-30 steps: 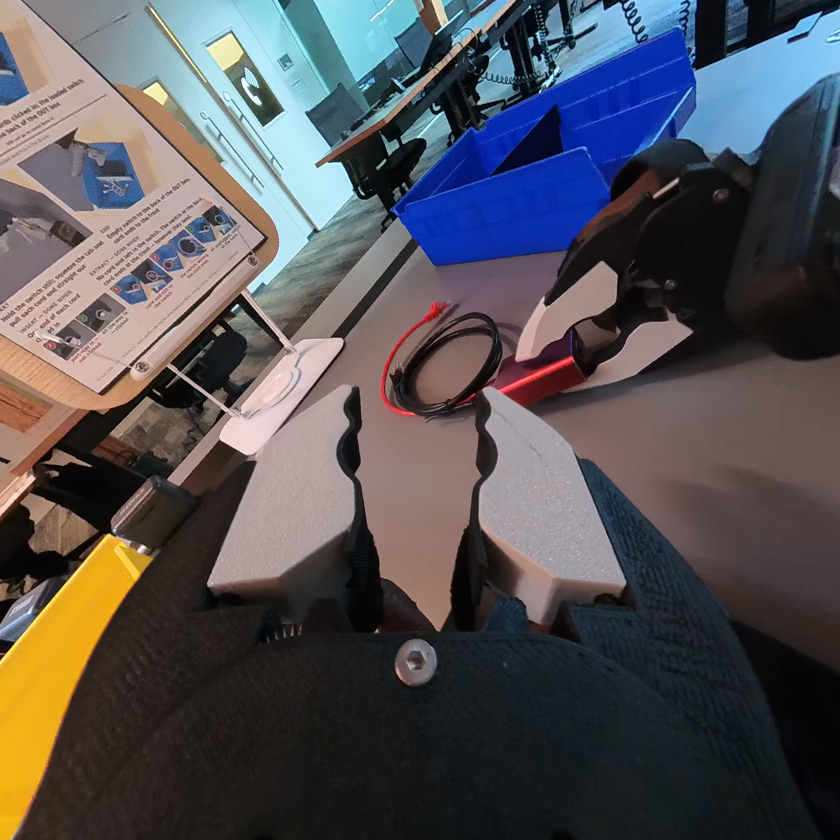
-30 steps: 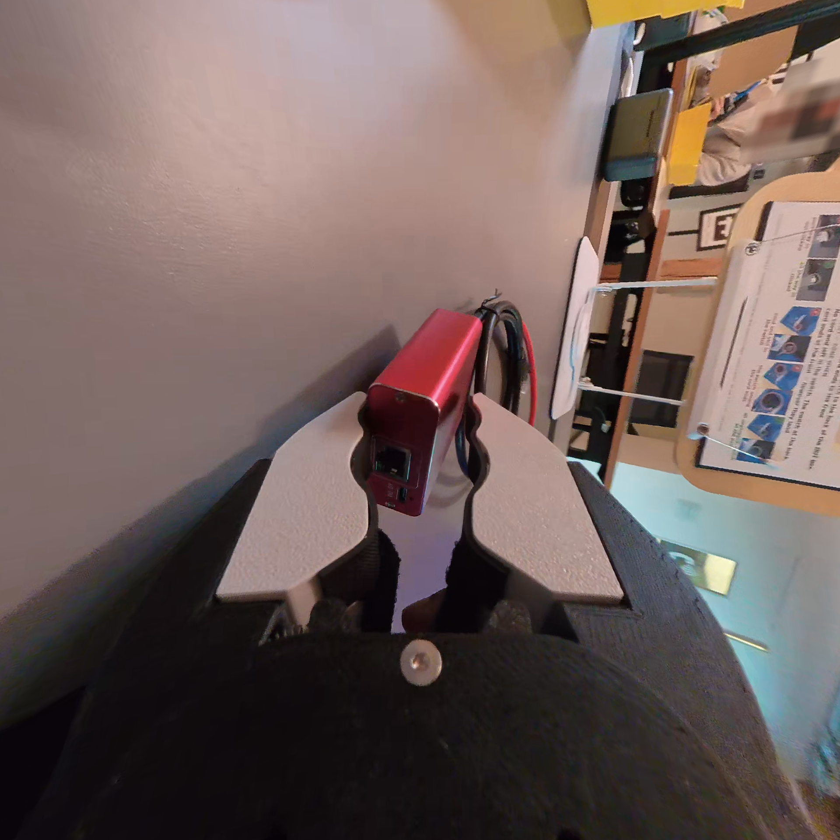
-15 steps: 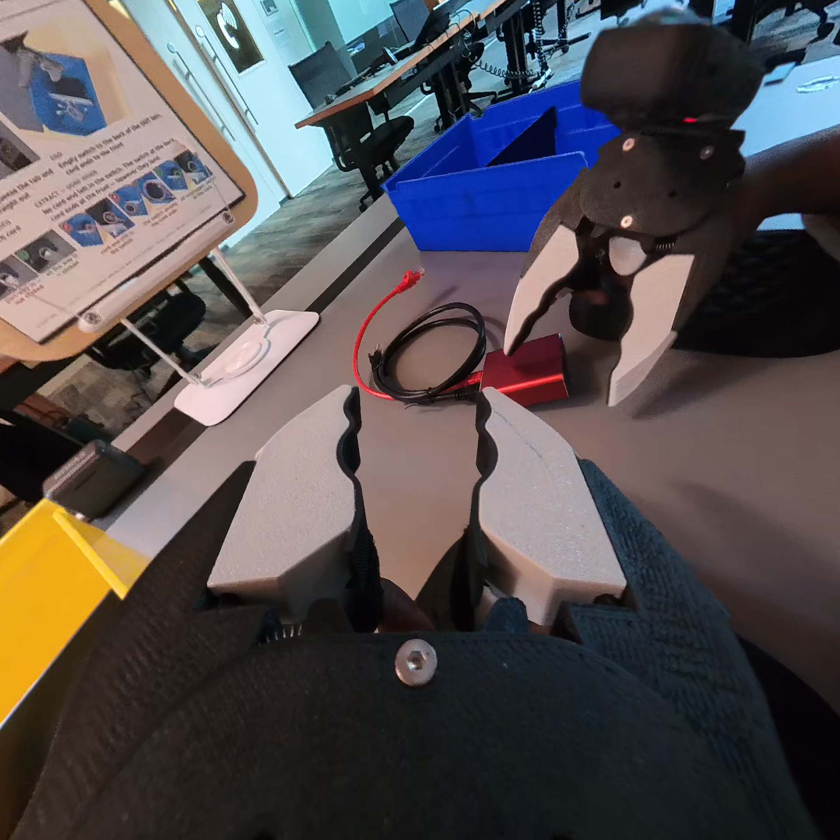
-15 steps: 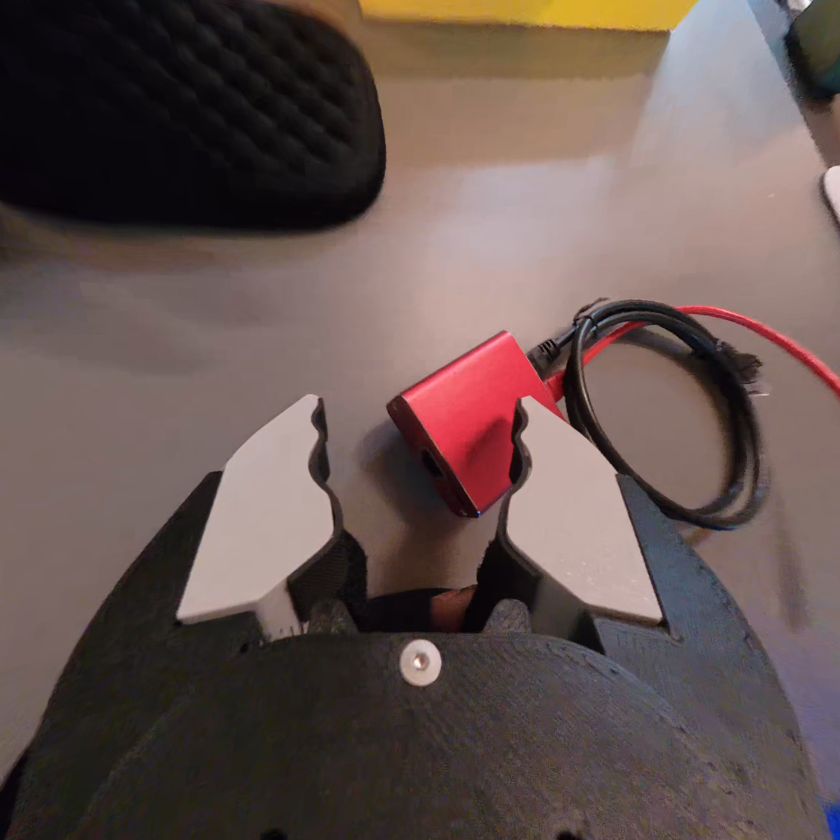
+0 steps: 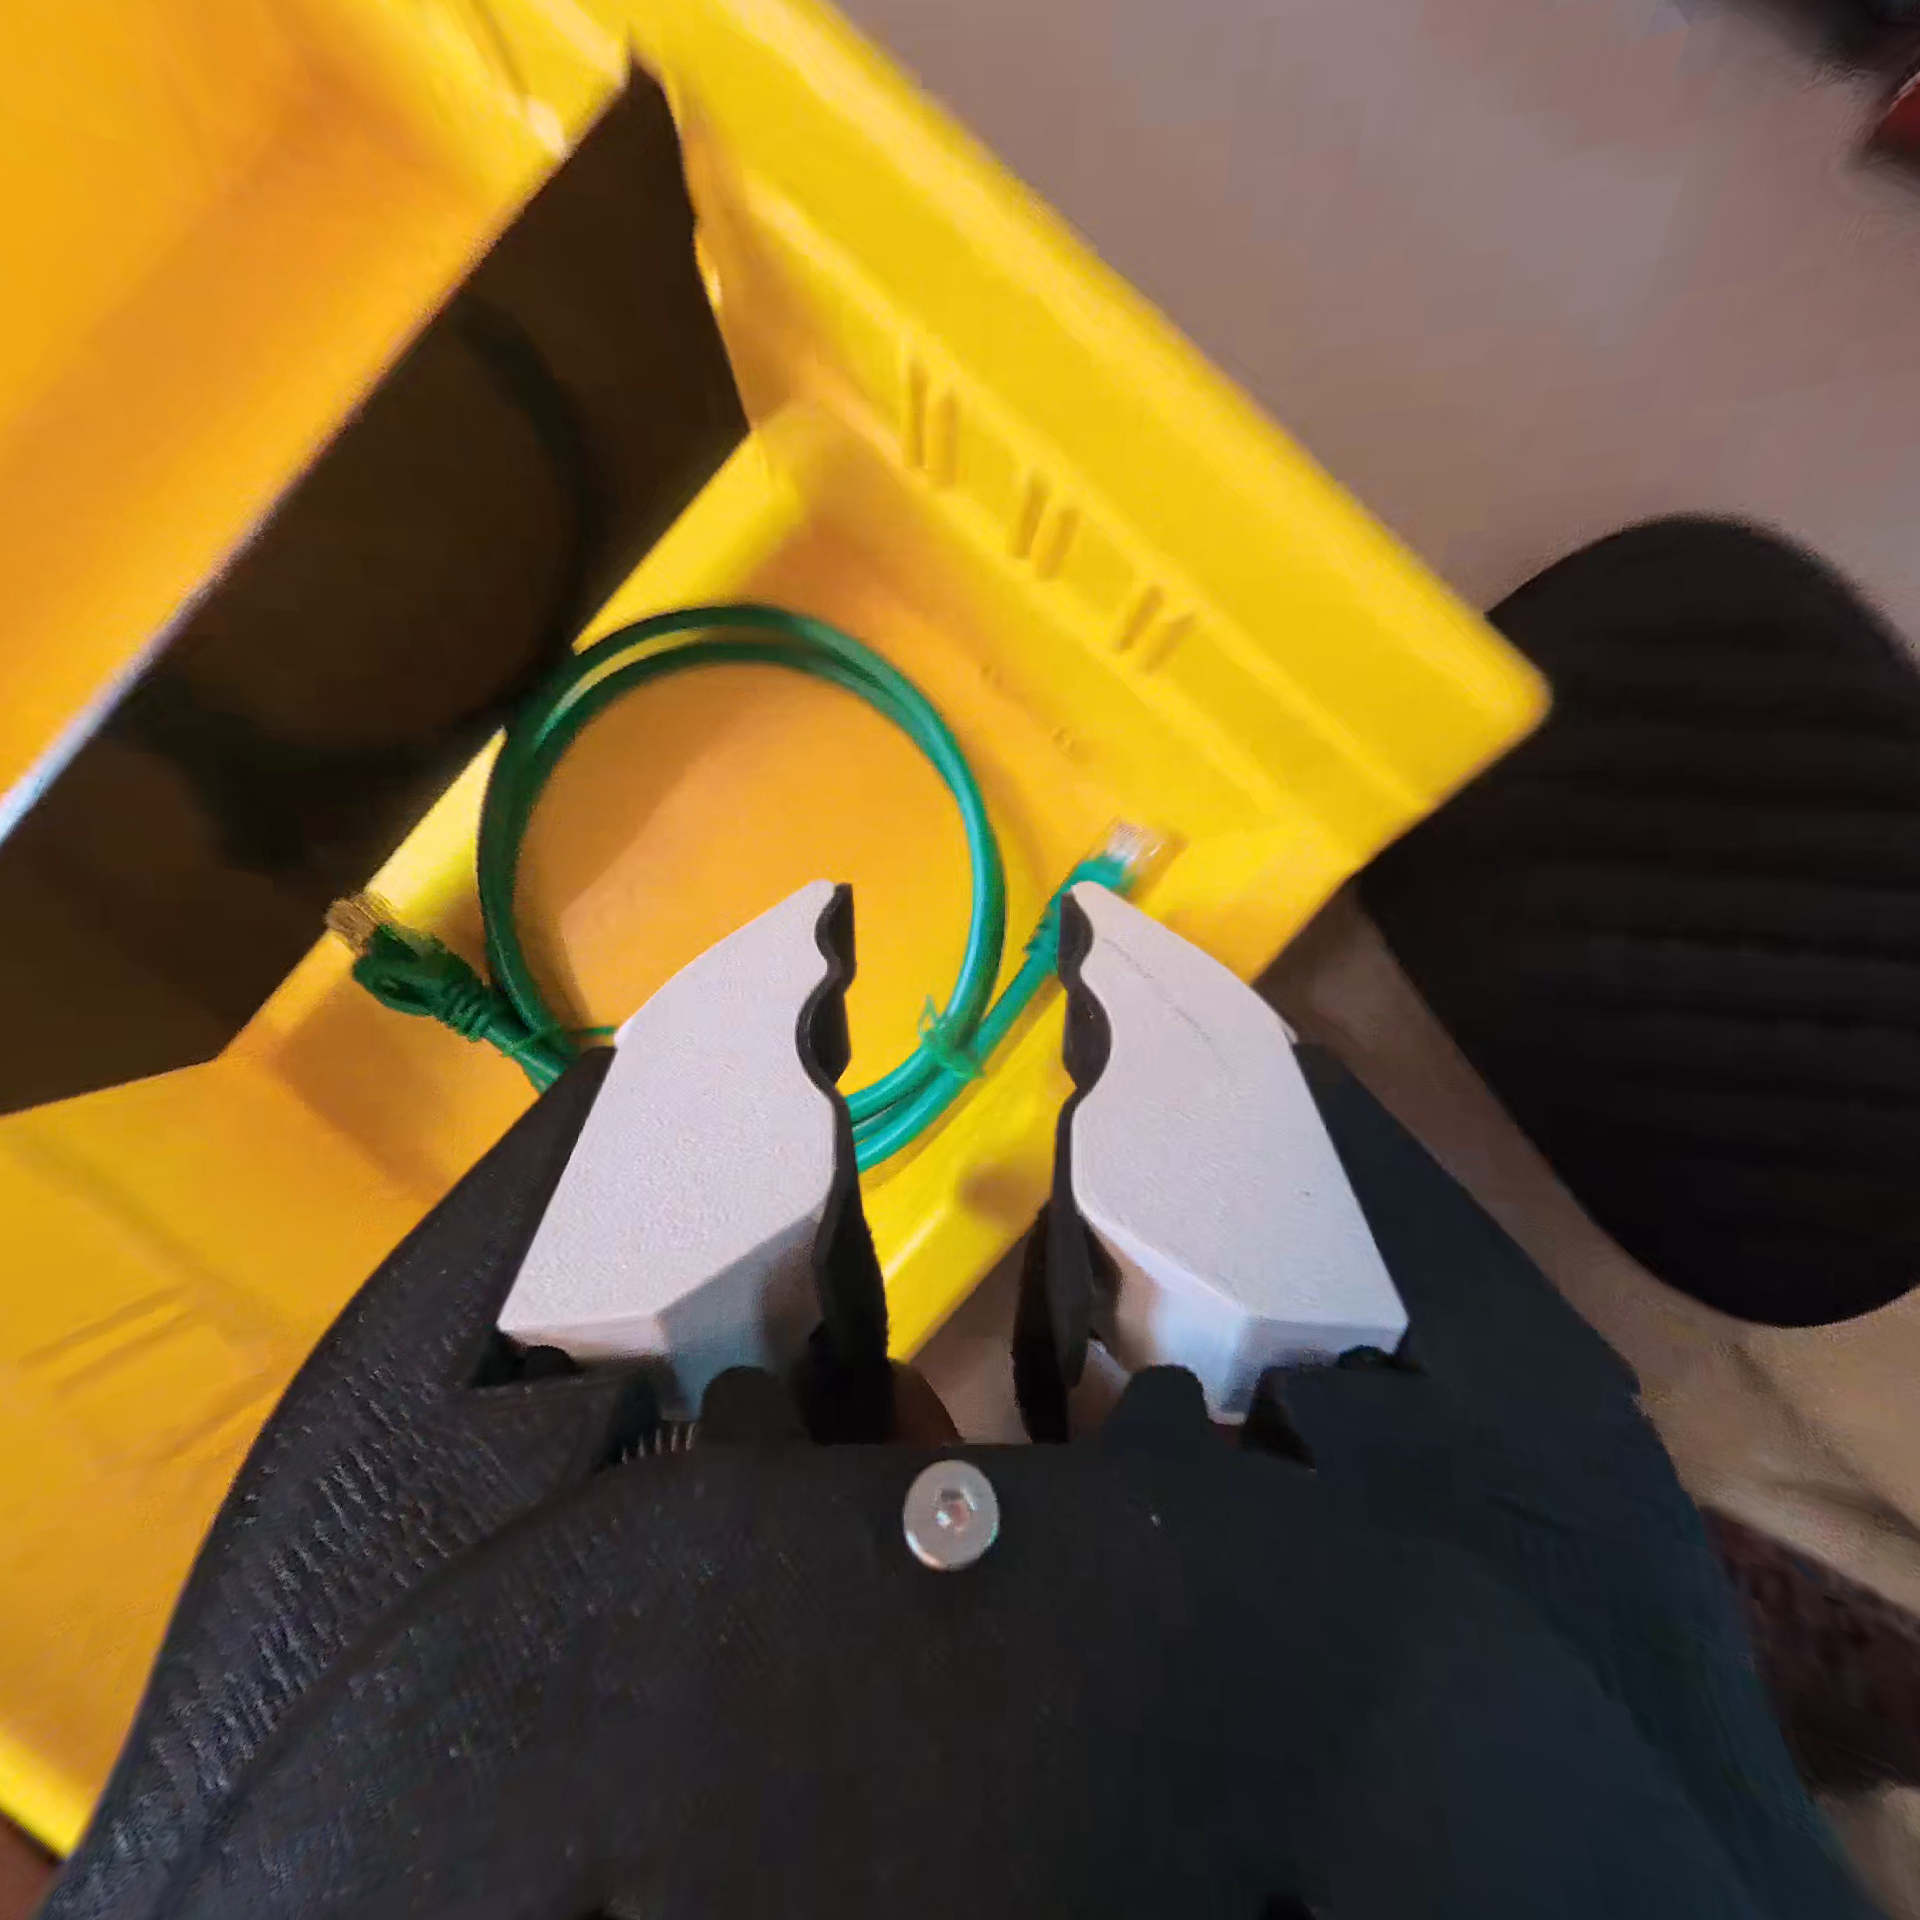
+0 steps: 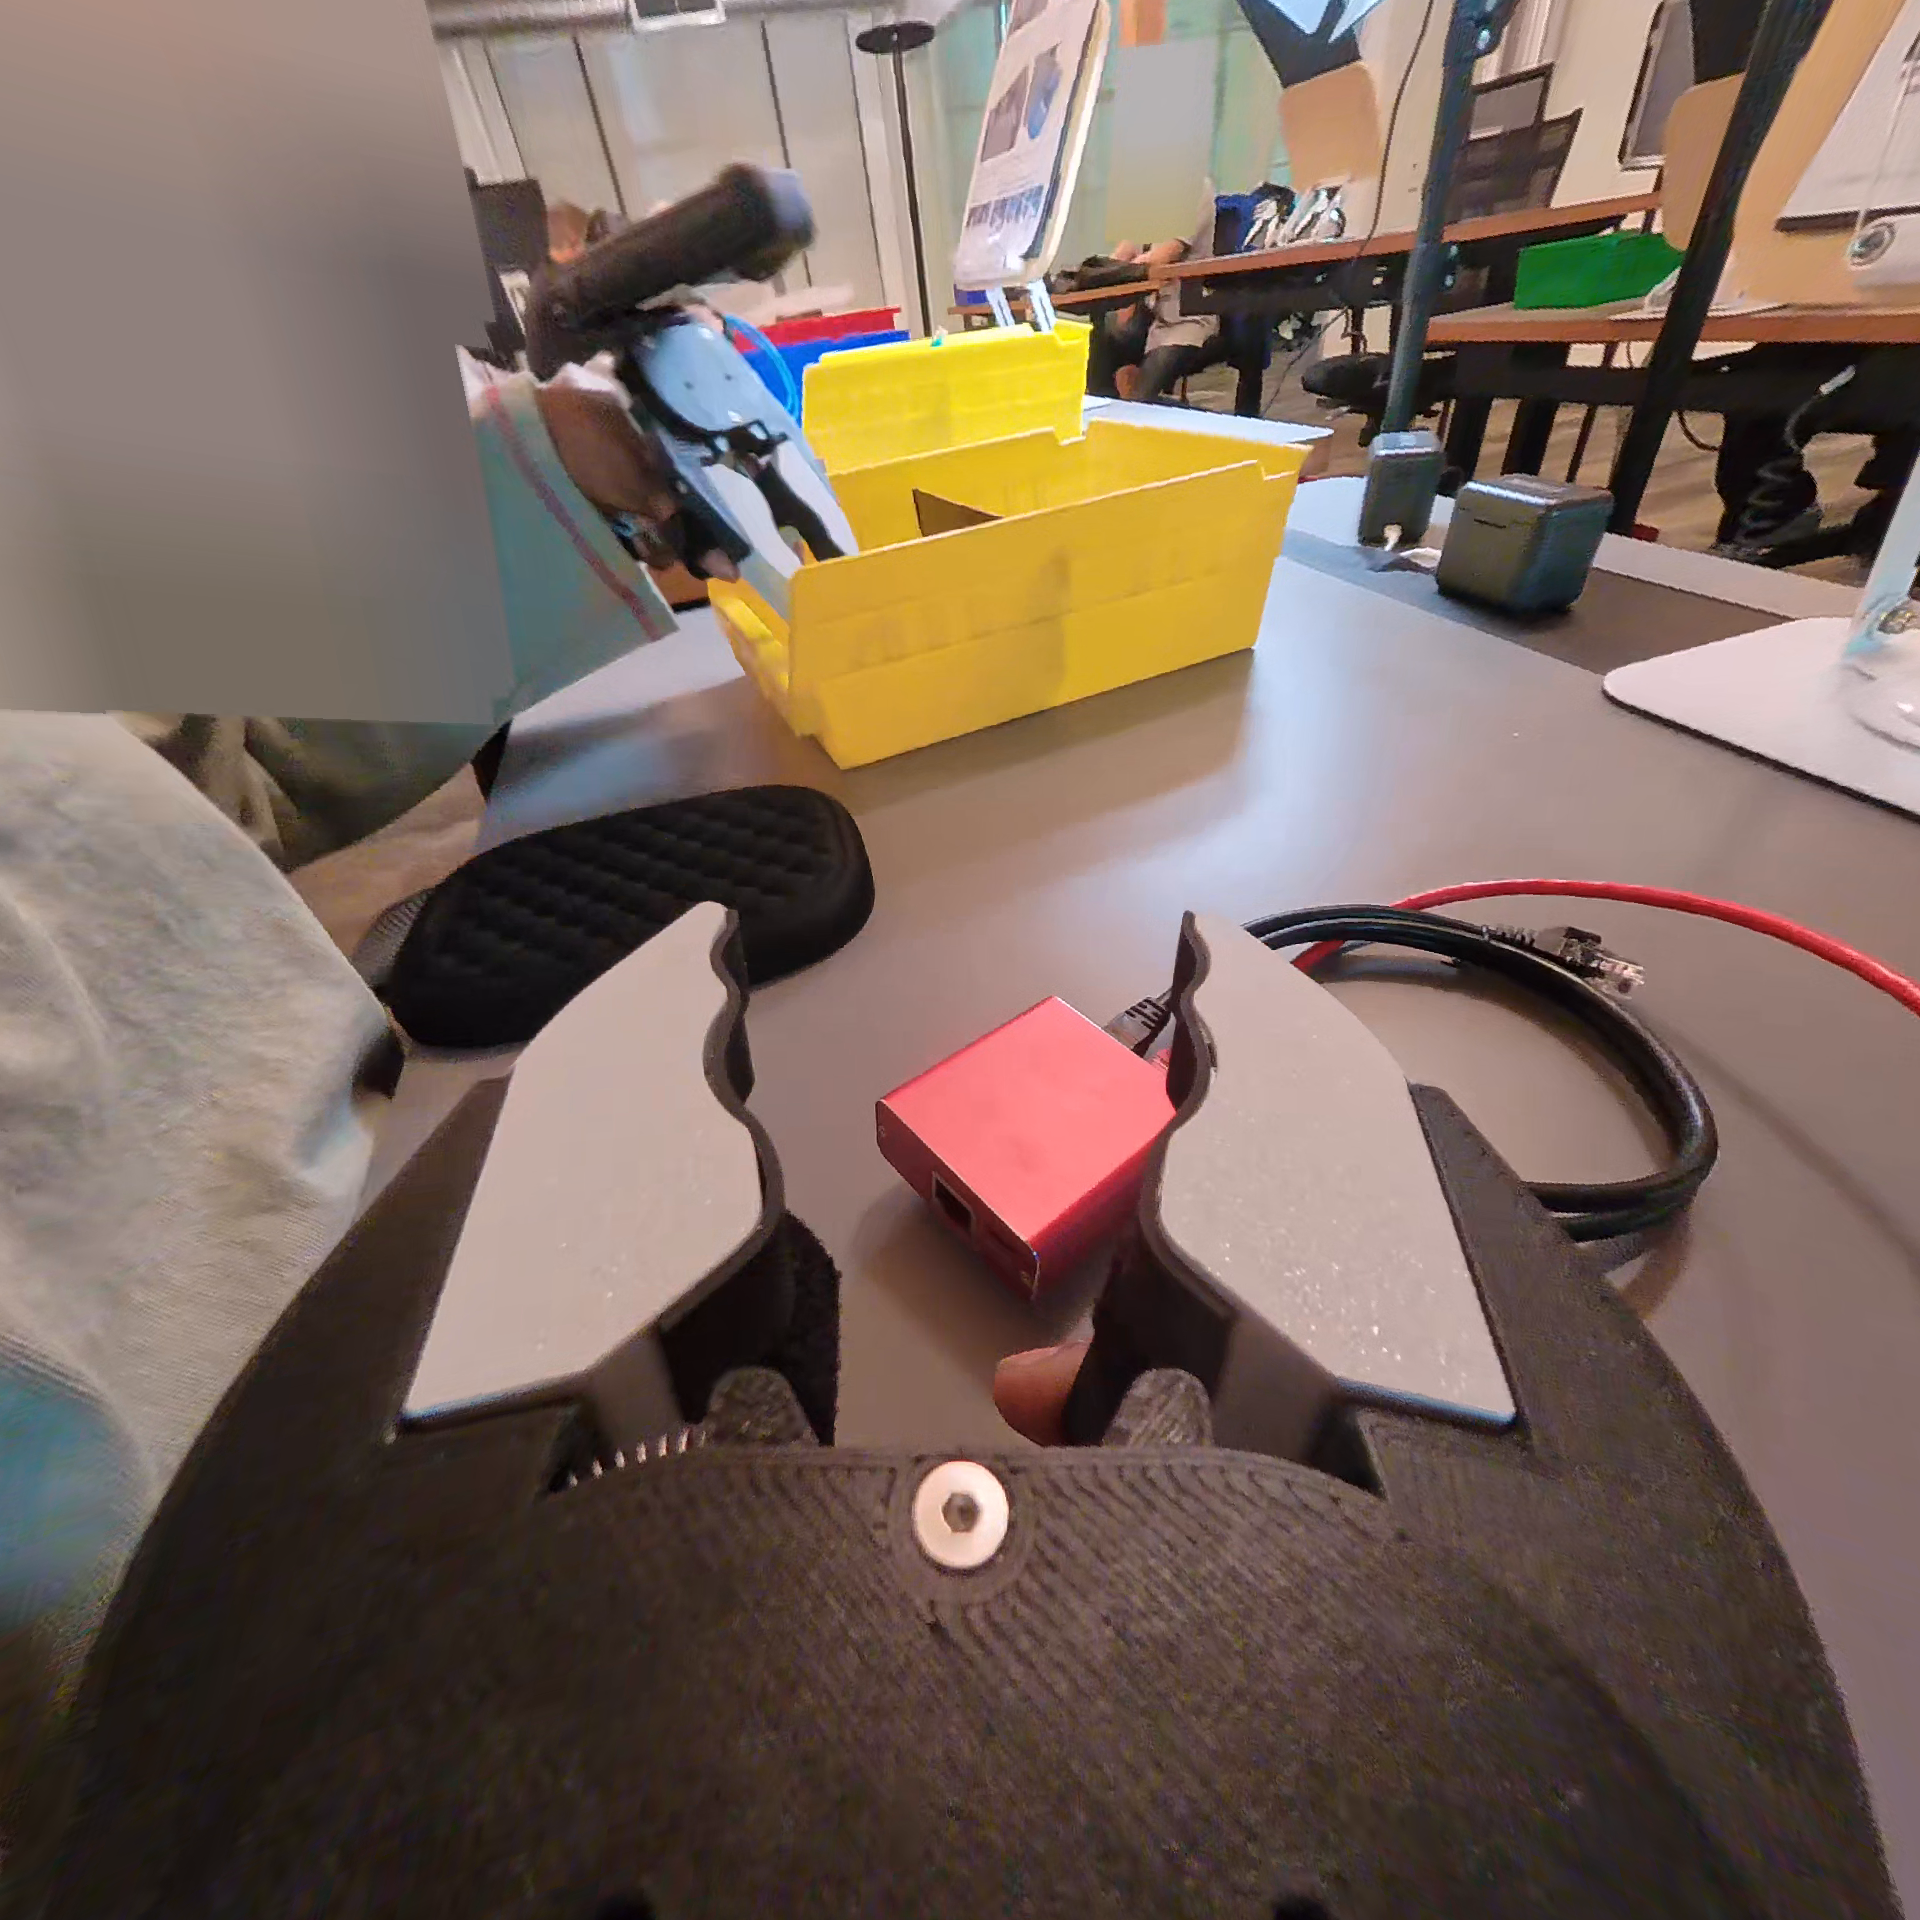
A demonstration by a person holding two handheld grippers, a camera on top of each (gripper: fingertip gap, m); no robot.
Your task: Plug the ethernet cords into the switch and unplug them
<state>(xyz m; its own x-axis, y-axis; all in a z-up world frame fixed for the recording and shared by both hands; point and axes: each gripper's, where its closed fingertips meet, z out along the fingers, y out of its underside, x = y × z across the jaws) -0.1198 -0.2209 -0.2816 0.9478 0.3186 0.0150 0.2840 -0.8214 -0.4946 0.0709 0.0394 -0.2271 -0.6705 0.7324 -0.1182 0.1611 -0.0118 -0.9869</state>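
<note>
Tongs of the left gripper (image 5: 956, 935) hang apart and empty over a yellow bin (image 5: 1195, 644), where a coiled green ethernet cord (image 5: 966, 821) lies on the bin floor, one clear plug (image 5: 1127, 847) near the corner and the other (image 5: 358, 920) against a dark divider (image 5: 343, 665). The bin's near wall rises between the tongs and the cord.

On the grey counter (image 6: 1299, 790), the right gripper's tongs (image 6: 961, 982) stand wide apart around a red switch (image 6: 1023, 1127) — nothing is clamped. A black cord (image 6: 1621, 1049) enters the switch's far end and loops to the right, its free plug lying beside a red cord (image 6: 1683, 914). A black padded rest (image 6: 634, 894) sits left of the switch, well short of the yellow bin, and two small dark cases (image 6: 1522, 540) stand farther back.
</note>
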